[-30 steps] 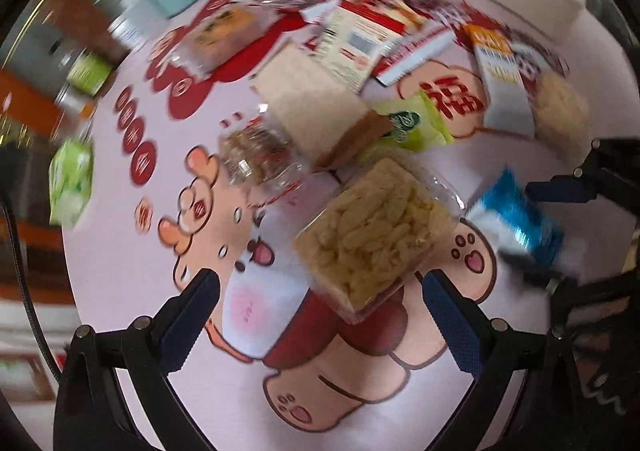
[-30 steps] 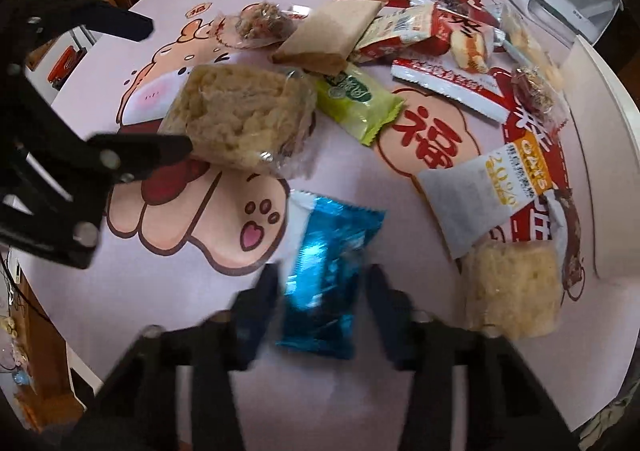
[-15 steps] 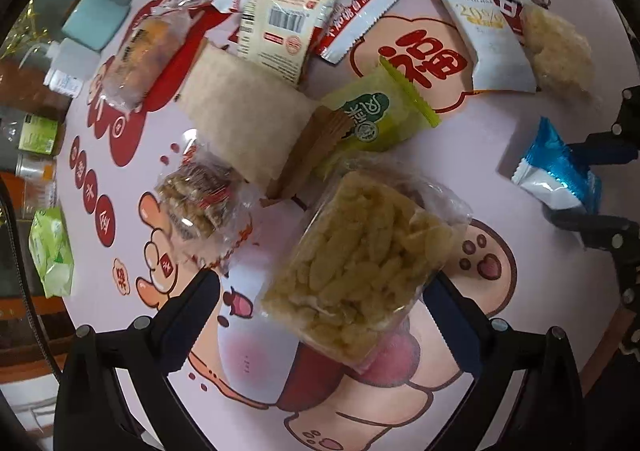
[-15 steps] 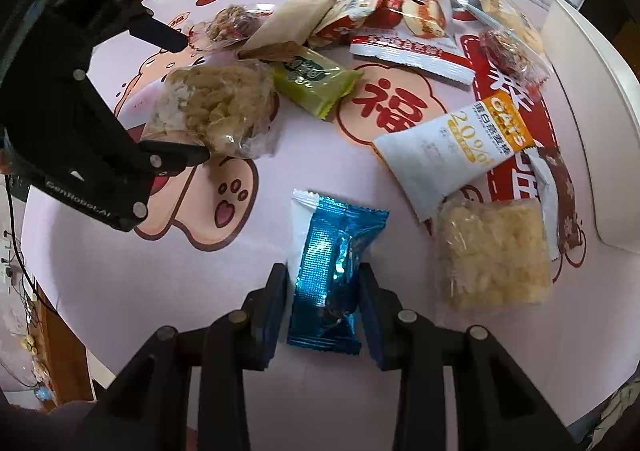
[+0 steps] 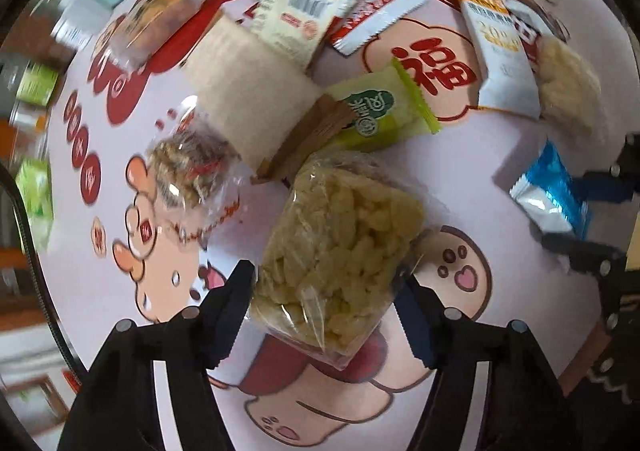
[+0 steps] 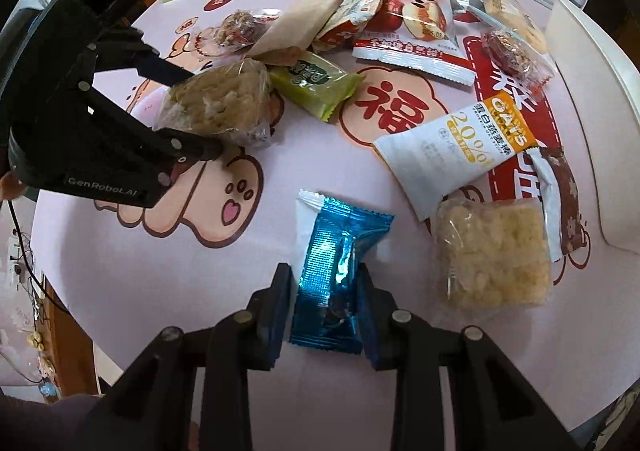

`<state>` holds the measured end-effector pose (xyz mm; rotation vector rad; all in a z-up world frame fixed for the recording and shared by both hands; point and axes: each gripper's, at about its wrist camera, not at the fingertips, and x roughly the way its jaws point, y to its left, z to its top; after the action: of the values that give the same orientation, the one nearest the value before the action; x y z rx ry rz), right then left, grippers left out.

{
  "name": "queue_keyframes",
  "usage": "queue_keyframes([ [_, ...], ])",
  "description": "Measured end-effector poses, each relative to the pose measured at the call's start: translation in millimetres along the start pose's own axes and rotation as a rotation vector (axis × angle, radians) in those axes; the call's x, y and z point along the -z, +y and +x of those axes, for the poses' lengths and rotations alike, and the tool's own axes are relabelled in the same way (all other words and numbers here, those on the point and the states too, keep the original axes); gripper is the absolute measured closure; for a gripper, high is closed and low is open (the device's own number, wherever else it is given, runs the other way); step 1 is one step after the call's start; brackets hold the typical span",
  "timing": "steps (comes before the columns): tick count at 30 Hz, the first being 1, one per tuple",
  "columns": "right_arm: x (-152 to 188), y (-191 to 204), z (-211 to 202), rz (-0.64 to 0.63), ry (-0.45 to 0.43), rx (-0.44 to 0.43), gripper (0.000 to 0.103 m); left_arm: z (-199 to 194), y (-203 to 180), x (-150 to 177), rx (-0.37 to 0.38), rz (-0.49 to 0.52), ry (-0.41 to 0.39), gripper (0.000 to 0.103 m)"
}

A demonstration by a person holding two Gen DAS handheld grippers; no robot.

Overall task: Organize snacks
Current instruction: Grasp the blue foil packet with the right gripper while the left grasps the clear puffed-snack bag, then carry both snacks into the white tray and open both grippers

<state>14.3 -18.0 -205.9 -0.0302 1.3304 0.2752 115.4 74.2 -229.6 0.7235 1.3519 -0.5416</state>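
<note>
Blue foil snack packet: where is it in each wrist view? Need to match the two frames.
Left wrist: blue foil packet at the far right edge, between the right gripper's fingers.
Right wrist: bottom centre, with the right gripper closed on its near end.
Shared landmark: the pink paw print with a heart on the tablecloth, lying between the packet and the puffed-rice bag.

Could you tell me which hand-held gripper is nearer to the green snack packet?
Left. The left hand-held gripper straddles the puffed rice pack lying right beside the green snack packet; the right hand-held gripper is farther back, closed around the blue wrapper.
</note>
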Motion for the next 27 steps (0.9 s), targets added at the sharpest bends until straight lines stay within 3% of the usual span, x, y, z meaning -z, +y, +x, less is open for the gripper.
queue_keyframes([
  [10,-8.7,-3.7,-56.6,-0.029,-0.103,0.041,0.072,-62.5,6.2,28.2,0.035,-0.280,-0.102,0.037],
  [14,-14.7,-18.0,-87.4,0.001,-0.159,0.064,0.072,-106.4,-2.1,28.1,0.029,-0.357,-0.198,0.037],
  [16,-16.9,-26.5,-105.0,0.023,-0.193,0.072,0.072,-127.5,-7.0,24.5,0.061,-0.389,-0.256,0.037],
  [21,-11.8,-53.1,-145.1,0.071,-0.278,0.095,0.072,-174.7,-34.0,0.8,0.089,-0.396,-0.378,0.037],
  [27,-5.9,-114.4,-179.5,0.131,-0.347,0.098,0.072,-211.6,-86.2,-46.2,0.073,-0.360,-0.442,0.037],
])
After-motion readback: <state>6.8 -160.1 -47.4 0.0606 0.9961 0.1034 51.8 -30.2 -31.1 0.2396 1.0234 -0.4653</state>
